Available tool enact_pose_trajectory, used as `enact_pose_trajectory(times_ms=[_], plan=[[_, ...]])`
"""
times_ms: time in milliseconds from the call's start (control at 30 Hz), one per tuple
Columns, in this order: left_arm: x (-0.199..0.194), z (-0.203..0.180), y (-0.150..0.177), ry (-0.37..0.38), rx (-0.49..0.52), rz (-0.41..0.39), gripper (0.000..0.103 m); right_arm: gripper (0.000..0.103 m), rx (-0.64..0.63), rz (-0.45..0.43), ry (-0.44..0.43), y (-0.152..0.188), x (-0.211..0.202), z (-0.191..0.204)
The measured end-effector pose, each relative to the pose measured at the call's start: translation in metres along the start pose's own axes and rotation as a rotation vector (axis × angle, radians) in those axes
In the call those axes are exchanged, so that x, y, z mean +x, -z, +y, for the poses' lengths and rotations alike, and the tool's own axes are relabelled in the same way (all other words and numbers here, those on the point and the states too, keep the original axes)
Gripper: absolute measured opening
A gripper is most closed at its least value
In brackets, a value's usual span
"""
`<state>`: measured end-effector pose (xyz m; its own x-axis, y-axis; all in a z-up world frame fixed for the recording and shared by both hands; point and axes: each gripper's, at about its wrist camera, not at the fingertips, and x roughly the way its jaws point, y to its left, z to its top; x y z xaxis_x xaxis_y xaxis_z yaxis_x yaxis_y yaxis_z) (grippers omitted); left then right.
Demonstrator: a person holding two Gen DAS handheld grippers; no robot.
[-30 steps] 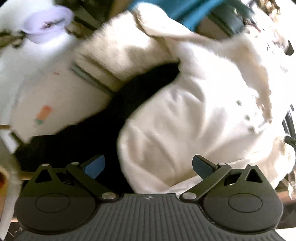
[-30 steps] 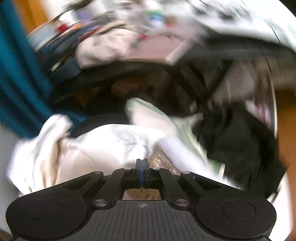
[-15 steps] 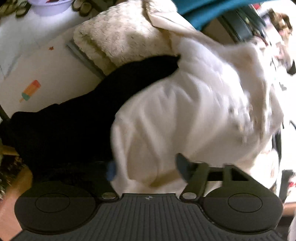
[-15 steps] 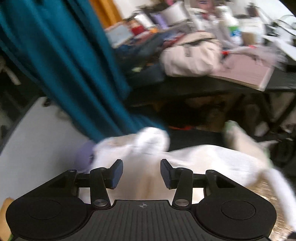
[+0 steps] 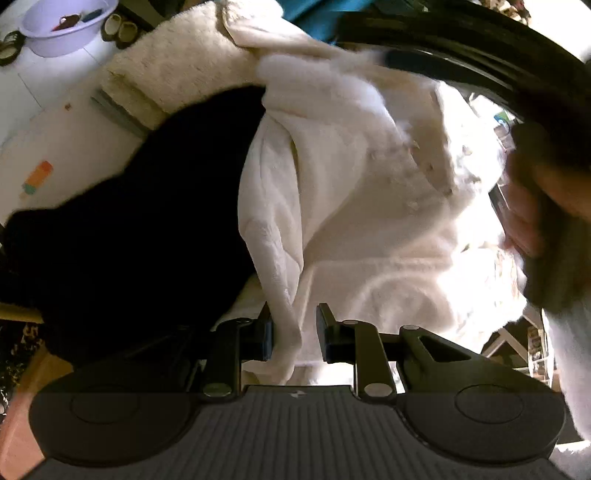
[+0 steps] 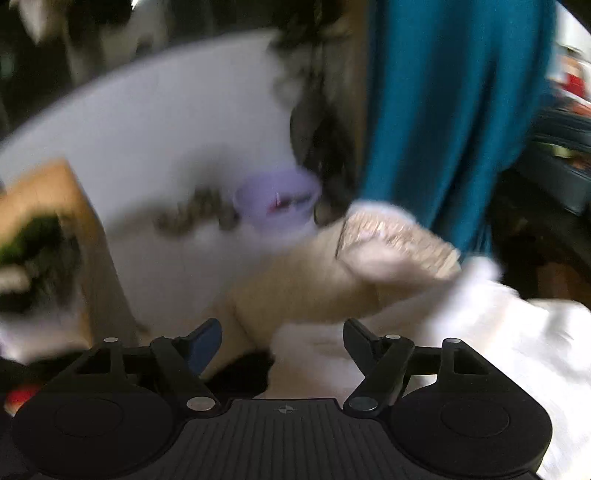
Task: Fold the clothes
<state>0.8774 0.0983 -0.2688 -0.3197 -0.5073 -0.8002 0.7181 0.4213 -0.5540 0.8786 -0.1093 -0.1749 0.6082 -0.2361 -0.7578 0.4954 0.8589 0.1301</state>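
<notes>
Right now my left tongs [image 5: 293,332] stand partly closed around a hanging fold of the white fleece garment [image 5: 369,206], with a small gap showing on the right side of the fold, so I judge the pinch not yet firm. My right tongs [image 6: 282,341] are spread wide and hold nothing; that view is badly blurred. Taking the white fleece garment as my landmark: it lies heaped just ahead of both tongs, a black garment [image 5: 147,221] touches its left edge, a cream knitted piece [image 5: 173,70] lies beyond it, and a teal cloth [image 6: 443,110] hangs behind it. Farther off past the cream knit sits a lilac basin [image 5: 62,26] on the pale floor, with shoes [image 5: 120,27] beside it. I expect the fleece to be soft, thick and limp, light enough for one pinch but prone to sag and slide, so I would take it at a hem or seam edge rather than mid-panel, one tong at each corner. A small ice-lolly sticker [image 5: 37,177] shows left of the black garment; I can read no writing or brand anywhere.
</notes>
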Motion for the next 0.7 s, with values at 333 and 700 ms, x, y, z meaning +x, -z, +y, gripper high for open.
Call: enact_pose_trajectory(times_ms=[333,700], plan=[[-0.018,0.002,0.003,-0.032,0.077,-0.040,0.060,0.009,0.111,0.211,-0.164,-0.008,0.016,-0.012],[-0.012,-0.025,-0.044,-0.126,0.404,-0.023,0.098,0.008,0.400,-0.174,-0.366,0.054,-0.122,-0.067]])
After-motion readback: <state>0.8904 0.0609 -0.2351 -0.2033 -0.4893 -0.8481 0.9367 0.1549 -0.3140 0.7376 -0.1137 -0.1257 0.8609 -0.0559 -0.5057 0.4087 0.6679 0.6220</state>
